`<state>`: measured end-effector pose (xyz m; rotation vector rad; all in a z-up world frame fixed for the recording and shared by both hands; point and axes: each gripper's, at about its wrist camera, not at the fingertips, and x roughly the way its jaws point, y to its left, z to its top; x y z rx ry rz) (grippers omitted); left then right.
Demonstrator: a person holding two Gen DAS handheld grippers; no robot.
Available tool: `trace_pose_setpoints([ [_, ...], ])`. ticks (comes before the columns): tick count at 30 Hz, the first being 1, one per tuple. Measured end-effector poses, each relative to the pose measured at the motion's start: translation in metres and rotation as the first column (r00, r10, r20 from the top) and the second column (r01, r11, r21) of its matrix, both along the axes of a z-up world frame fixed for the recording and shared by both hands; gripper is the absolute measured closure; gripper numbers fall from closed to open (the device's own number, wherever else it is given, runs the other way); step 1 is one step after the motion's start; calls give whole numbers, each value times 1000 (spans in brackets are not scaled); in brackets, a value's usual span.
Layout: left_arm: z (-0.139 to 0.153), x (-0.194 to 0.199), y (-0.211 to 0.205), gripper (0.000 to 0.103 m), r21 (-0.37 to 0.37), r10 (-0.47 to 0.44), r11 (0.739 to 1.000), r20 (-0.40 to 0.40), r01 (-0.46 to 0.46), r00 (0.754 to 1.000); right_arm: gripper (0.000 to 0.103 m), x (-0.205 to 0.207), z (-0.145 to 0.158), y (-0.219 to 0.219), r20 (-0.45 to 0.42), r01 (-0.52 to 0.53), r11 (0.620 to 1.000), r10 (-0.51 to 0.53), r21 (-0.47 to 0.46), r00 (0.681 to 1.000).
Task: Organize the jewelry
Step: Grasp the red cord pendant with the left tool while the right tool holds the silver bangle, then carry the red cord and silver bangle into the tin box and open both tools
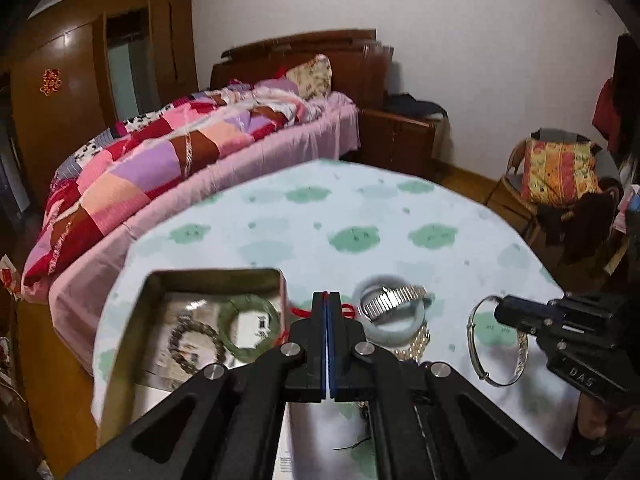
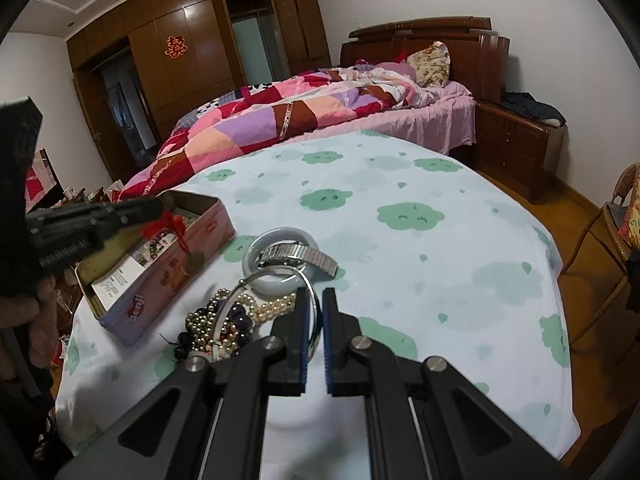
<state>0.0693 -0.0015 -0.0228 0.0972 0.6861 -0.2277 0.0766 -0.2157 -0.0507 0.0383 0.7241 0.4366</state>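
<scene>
- Left tool (image 1: 327, 300) clenched on a red cord (image 2: 176, 226) with charm, soft and dangling, over the tin (image 2: 160, 264).
- Right tool (image 2: 316, 304) grasping a thin silver bangle (image 1: 498, 344): stiff, light, slippery; hold its rim.

"DAS" embossed on right gripper (image 1: 506, 312) body. Red double-happiness sign (image 2: 173, 47) on wardrobe (image 2: 192, 40) door. Tin (image 2: 168, 276) logo unreadable.

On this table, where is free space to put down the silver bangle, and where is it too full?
Free: the cloth beyond the watch toward the bed, and the whole side right of the right gripper. Crowded: between the tin and that gripper, where beads and the pale bangle pile up.
</scene>
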Motion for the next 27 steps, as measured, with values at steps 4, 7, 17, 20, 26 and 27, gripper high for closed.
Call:
trace_pose_setpoints([
  [4,17,-4,8,103,-4,5,1000,43,-5,999,95,0,4,3,8,-8,1000,8,2,1000],
  [7,28,-7,15,103,-4,14,1000,66,-14,998,95,1,10,10,18,-24,1000,24,3,1000],
  [17,39,-8,43,103,7,54,998,97,-55,994,95,8,29,46,60,-107,994,108,-27,992],
  [20,37,-6,52,103,9,72,997,95,-73,993,95,11,32,59,67,-134,990,137,-41,988],
  [26,30,-3,69,103,9,104,994,81,-105,991,95,17,37,84,80,-183,981,188,-65,979],
  [27,29,-2,71,103,8,109,994,80,-110,991,95,18,37,87,83,-190,979,195,-68,977],
])
